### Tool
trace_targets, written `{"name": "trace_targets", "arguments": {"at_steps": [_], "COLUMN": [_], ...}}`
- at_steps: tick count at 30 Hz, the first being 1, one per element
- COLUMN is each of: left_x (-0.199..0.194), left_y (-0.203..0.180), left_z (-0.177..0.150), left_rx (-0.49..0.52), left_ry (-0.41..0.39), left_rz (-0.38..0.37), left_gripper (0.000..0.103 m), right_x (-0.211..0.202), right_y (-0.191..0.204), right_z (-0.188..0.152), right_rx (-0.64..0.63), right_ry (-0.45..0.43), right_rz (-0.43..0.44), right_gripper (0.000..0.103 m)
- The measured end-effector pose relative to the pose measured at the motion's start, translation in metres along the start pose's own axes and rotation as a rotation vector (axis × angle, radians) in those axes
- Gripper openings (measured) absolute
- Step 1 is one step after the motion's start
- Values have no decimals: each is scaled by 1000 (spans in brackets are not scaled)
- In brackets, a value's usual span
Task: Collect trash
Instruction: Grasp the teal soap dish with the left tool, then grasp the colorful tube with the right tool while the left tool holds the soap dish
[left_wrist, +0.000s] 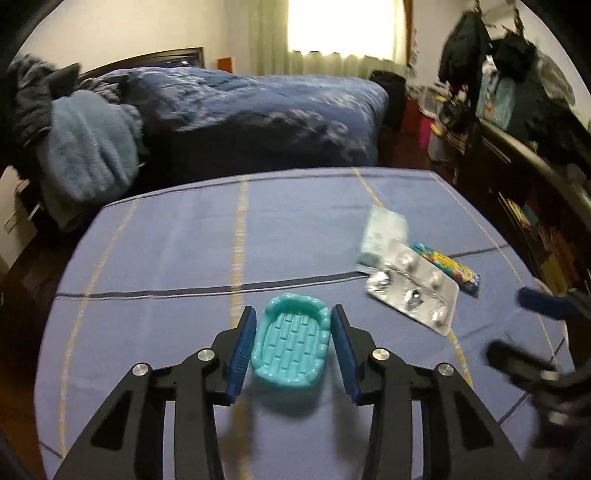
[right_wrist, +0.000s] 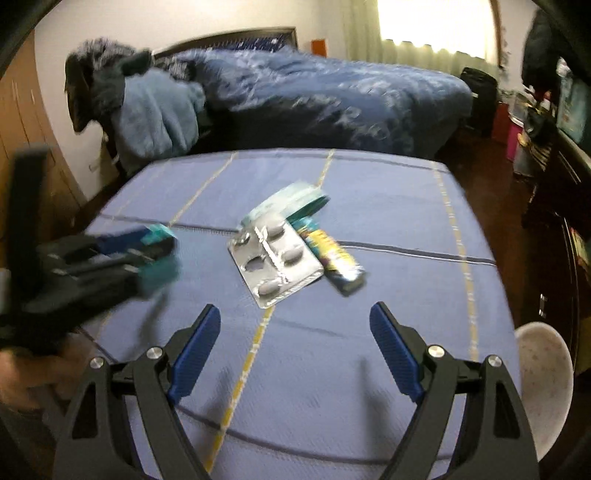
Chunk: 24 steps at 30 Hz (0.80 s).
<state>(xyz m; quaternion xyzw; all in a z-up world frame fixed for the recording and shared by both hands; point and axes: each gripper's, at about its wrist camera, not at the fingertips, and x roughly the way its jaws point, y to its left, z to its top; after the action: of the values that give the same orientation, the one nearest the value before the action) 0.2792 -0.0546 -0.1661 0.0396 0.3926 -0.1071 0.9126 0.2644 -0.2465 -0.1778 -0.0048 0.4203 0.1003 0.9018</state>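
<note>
The left tongs (left_wrist: 293, 347) bracket, without pinching, the light, stiff teal plastic tray (left_wrist: 291, 345) near the bench's (left_wrist: 166, 251) near edge, suited to a long-rim grip; the right tongs (right_wrist: 295, 350) stand spread, empty.

Tray (left_wrist: 291, 347) on table (left_wrist: 166, 251) between left jaws; blister pack (left_wrist: 413, 291), wrapper (left_wrist: 447, 266) right; bed (left_wrist: 258, 107) behind.

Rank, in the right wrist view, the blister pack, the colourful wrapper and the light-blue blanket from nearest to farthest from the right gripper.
From the right gripper:
1. Blister pack, just ahead, centre of the table.
2. Colourful wrapper, beside it on the right, slightly farther.
3. Light-blue blanket, beyond the table, upper left.
</note>
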Motion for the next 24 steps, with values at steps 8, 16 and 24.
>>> {"name": "trace_targets", "arguments": {"at_steps": [8,16,24], "left_x": [-25,-29,-32], "left_y": [27,21,7], "left_z": [-10,-7,-7], "left_rx": [-28,-31,2], "left_ry": [-29,-45,-45], "left_rz": [-9,-59,-69], "left_gripper": [42,42,42], "right_x": [30,45,55], "right_y": [-15,-50,-28], "right_z": [13,19,35], "right_rx": [-21,35,-42], "right_ry": [23,50,38], "right_rz": [-137,-134,-56], "right_gripper": [80,75,32]}}
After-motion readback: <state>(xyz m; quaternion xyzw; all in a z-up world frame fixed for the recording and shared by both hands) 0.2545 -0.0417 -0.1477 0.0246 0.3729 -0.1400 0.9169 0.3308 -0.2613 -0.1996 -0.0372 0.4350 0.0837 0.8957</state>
